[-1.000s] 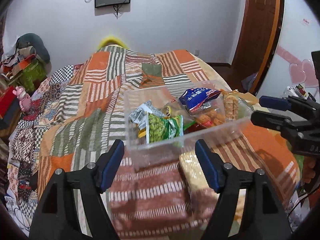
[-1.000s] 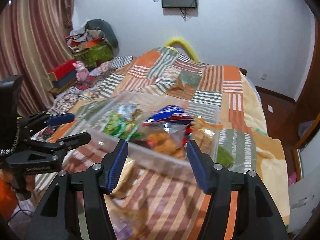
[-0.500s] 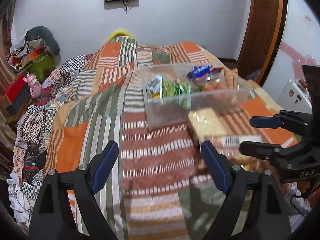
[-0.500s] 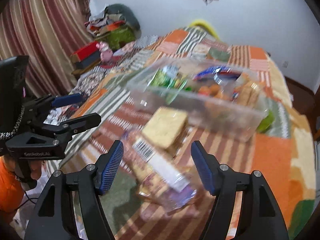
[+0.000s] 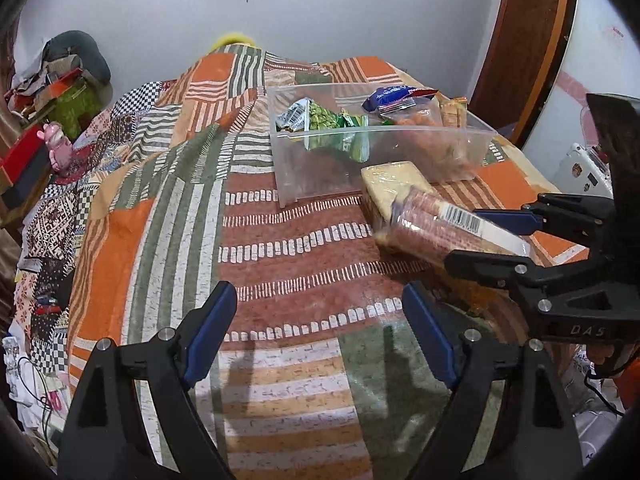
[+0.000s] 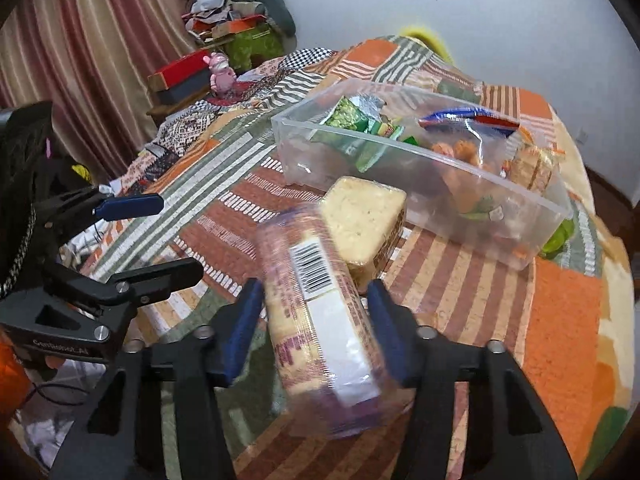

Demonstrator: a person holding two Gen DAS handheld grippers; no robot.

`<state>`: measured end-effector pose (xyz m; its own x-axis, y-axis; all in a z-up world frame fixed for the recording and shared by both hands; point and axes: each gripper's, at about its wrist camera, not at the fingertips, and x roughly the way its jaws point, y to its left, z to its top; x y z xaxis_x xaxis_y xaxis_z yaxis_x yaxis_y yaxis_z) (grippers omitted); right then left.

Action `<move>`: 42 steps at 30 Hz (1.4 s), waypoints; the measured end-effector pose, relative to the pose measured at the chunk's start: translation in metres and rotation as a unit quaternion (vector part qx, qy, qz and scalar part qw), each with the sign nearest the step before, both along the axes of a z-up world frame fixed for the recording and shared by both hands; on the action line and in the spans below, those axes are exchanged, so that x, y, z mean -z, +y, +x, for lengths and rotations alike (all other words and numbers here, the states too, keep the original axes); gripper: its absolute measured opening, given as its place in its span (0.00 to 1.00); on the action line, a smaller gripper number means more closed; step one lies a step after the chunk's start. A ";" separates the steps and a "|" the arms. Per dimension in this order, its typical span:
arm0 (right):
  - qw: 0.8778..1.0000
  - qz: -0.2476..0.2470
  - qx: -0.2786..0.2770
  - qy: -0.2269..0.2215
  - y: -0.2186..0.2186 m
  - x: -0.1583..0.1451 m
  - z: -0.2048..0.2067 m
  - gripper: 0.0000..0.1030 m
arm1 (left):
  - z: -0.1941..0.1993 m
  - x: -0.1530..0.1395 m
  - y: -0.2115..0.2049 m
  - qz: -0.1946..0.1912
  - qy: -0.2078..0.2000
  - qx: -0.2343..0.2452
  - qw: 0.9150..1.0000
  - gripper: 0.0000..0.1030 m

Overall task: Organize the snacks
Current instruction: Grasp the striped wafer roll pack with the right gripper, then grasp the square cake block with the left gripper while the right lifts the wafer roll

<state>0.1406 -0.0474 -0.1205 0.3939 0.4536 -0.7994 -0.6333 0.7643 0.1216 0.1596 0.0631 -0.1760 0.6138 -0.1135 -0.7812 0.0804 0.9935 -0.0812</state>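
Observation:
A clear plastic bin (image 5: 320, 176) (image 6: 440, 200) stands on the patchwork bed. It holds a green pea snack bag (image 5: 324, 118), a blue bag (image 5: 392, 94) and other packets. In front of it lies a pale yellow cracker block (image 6: 368, 216). A long cracker pack (image 6: 316, 320) (image 5: 440, 224) with a barcode rests partly on that block. My right gripper (image 6: 316, 300) (image 5: 464, 236) is closing its jaws on this pack, and both pads touch its sides. My left gripper (image 5: 318, 296) (image 6: 180, 236) hangs open over bare blanket, left of the pack.
A pink toy (image 6: 220, 72), a red box (image 6: 180, 70) and piled clutter sit at the bed's left side. A brown door (image 5: 528, 40) is at the right. Something green (image 6: 560, 236) lies behind the bin's right end. The striped blanket stretches left of the bin.
Both grippers pulled back from the bin and sank toward the blanket. The right jaws narrowed around the cracker pack, which now sits between them. The left jaws widened.

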 end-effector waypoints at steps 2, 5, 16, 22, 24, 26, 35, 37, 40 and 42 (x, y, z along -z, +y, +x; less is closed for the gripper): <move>1.000 -0.001 0.001 -0.005 -0.003 -0.001 -0.002 0.43 | 0.001 0.000 -0.001 -0.006 0.001 0.001 1.000 0.83; 1.000 -0.004 0.016 -0.017 -0.010 -0.003 -0.003 0.42 | 0.003 0.000 -0.005 -0.006 0.001 0.003 1.000 0.83; 0.995 0.023 0.092 -0.027 -0.067 -0.020 0.012 0.29 | 0.032 -0.008 -0.037 -0.009 -0.010 0.021 1.000 0.83; 0.992 0.032 0.123 -0.021 -0.095 -0.018 0.017 0.29 | 0.062 0.000 -0.057 -0.008 0.001 0.030 1.000 0.83; 0.991 0.034 0.130 -0.022 -0.100 -0.018 0.018 0.29 | 0.073 0.006 -0.063 -0.010 0.007 0.033 0.999 0.83; 0.990 0.035 0.135 -0.023 -0.105 -0.019 0.020 0.29 | 0.082 0.012 -0.068 -0.012 0.014 0.034 0.999 0.83; 0.988 0.043 0.145 -0.024 -0.118 -0.022 0.023 0.29 | 0.109 0.034 -0.084 -0.010 0.029 0.036 0.999 0.59; 0.988 0.046 0.145 -0.025 -0.118 -0.023 0.025 0.29 | 0.108 0.035 -0.083 -0.016 0.030 0.043 0.999 0.55; 0.988 0.050 0.145 -0.029 -0.117 -0.027 0.025 0.29 | 0.102 0.031 -0.080 -0.025 0.022 0.047 0.998 0.54; 0.988 0.052 0.144 -0.032 -0.115 -0.029 0.026 0.29 | 0.095 0.025 -0.079 -0.019 0.011 0.047 0.999 0.54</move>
<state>0.1663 -0.1626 -0.0912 0.5671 0.3937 -0.7235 -0.3996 0.8996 0.1763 0.2547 -0.0154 -0.2008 0.5822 -0.1998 -0.7882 0.1716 0.9777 -0.1211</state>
